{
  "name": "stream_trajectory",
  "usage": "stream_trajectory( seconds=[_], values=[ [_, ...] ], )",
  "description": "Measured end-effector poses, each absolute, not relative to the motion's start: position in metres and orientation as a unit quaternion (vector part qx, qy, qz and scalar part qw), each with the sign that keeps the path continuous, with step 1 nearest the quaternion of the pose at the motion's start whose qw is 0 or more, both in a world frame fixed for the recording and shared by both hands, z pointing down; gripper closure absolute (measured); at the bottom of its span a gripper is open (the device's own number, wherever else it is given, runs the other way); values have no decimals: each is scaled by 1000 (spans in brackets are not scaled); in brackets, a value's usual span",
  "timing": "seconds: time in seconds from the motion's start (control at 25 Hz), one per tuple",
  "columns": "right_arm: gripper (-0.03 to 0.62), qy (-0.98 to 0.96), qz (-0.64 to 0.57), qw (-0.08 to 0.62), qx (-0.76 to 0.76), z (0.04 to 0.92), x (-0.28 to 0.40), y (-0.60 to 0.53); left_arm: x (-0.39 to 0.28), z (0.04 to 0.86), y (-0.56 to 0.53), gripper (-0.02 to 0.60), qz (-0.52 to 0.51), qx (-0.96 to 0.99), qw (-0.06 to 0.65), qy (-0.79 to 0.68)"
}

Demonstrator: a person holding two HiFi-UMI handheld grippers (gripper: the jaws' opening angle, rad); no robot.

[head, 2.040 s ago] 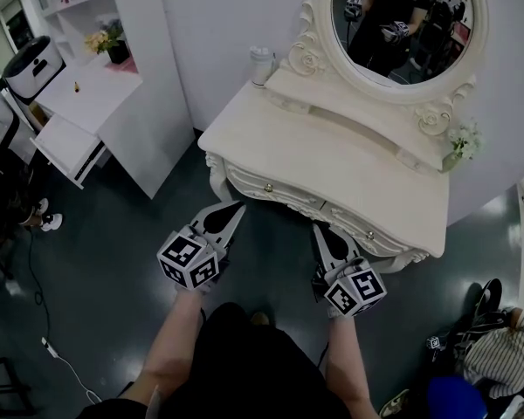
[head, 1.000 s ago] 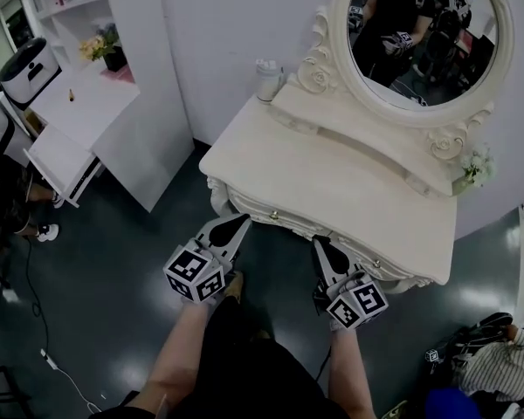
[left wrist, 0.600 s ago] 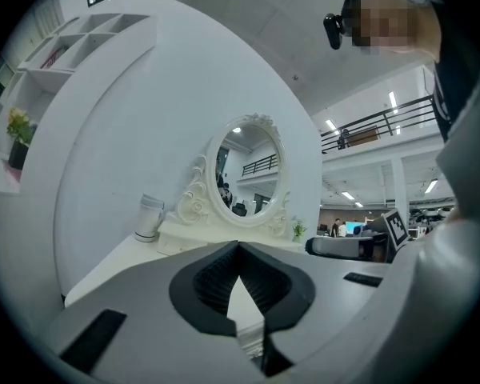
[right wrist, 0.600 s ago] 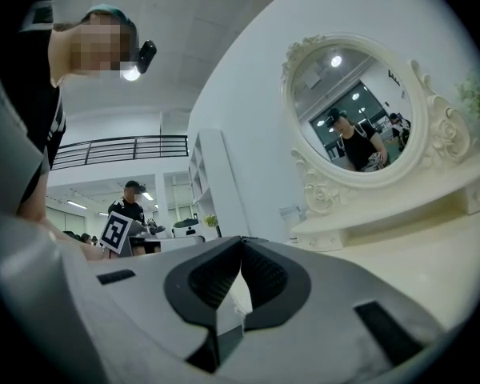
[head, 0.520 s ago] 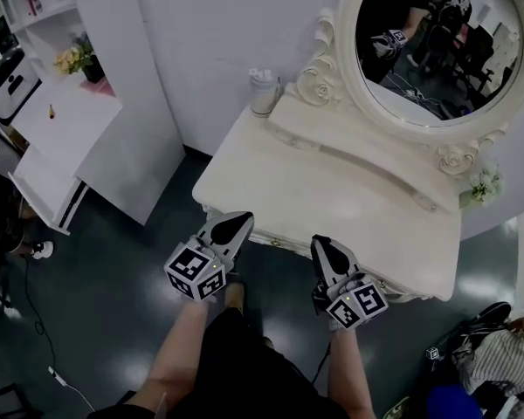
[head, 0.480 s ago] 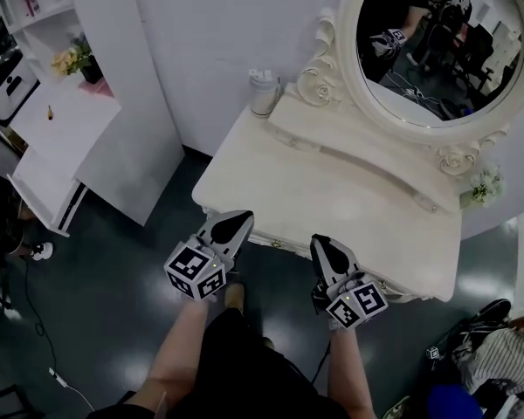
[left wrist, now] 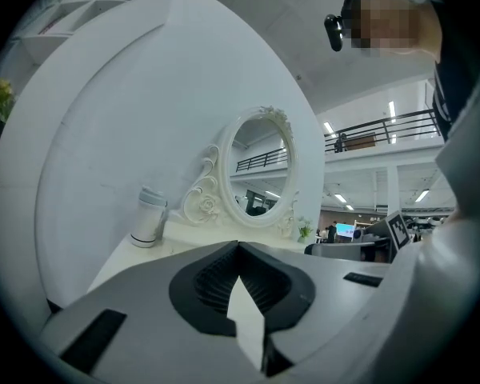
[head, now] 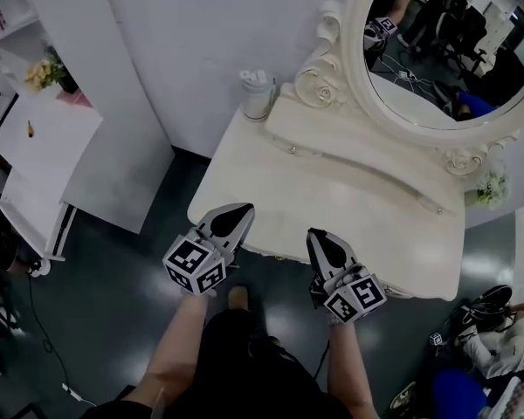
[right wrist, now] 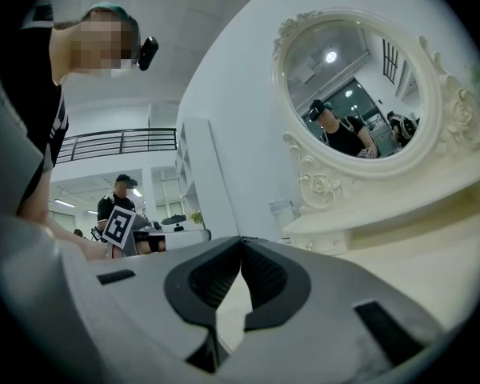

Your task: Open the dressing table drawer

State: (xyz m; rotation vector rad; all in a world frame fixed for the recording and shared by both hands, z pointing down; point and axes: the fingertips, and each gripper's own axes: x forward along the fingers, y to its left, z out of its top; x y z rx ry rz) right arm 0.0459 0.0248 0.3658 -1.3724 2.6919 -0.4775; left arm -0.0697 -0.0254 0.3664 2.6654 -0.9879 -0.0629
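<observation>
The cream dressing table (head: 332, 203) with its oval mirror (head: 437, 51) fills the head view. Its drawer fronts lie out of sight beneath the front edge (head: 275, 253) of the top. My left gripper (head: 242, 209) hangs just over that edge at the table's left part, shut with nothing in it. My right gripper (head: 317, 236) sits at the edge nearer the middle, also shut and empty. In the left gripper view the closed left gripper (left wrist: 238, 246) points level across the table top (left wrist: 184, 242). The right gripper (right wrist: 241, 241) points the same way in the right gripper view, towards the mirror (right wrist: 360, 94).
A white cup (head: 256, 94) stands at the table's back left corner, and a small flower pot (head: 492, 186) at the right end. A white cabinet (head: 35, 138) stands to the left. Shoes and bags (head: 485, 308) lie on the dark floor at right.
Both grippers and the head camera have moved closer to the table. The carved drawer fronts and their knobs, seen earlier, have slipped under the table top's edge. Both grippers stay shut.
</observation>
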Motion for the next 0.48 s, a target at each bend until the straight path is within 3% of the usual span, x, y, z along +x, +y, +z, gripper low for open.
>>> stream_trajectory(
  seconds=[0.48],
  values=[
    [588, 845, -162, 41, -509, 383, 54, -37, -51, 389, -91, 574, 0, 944, 156, -291]
  ],
)
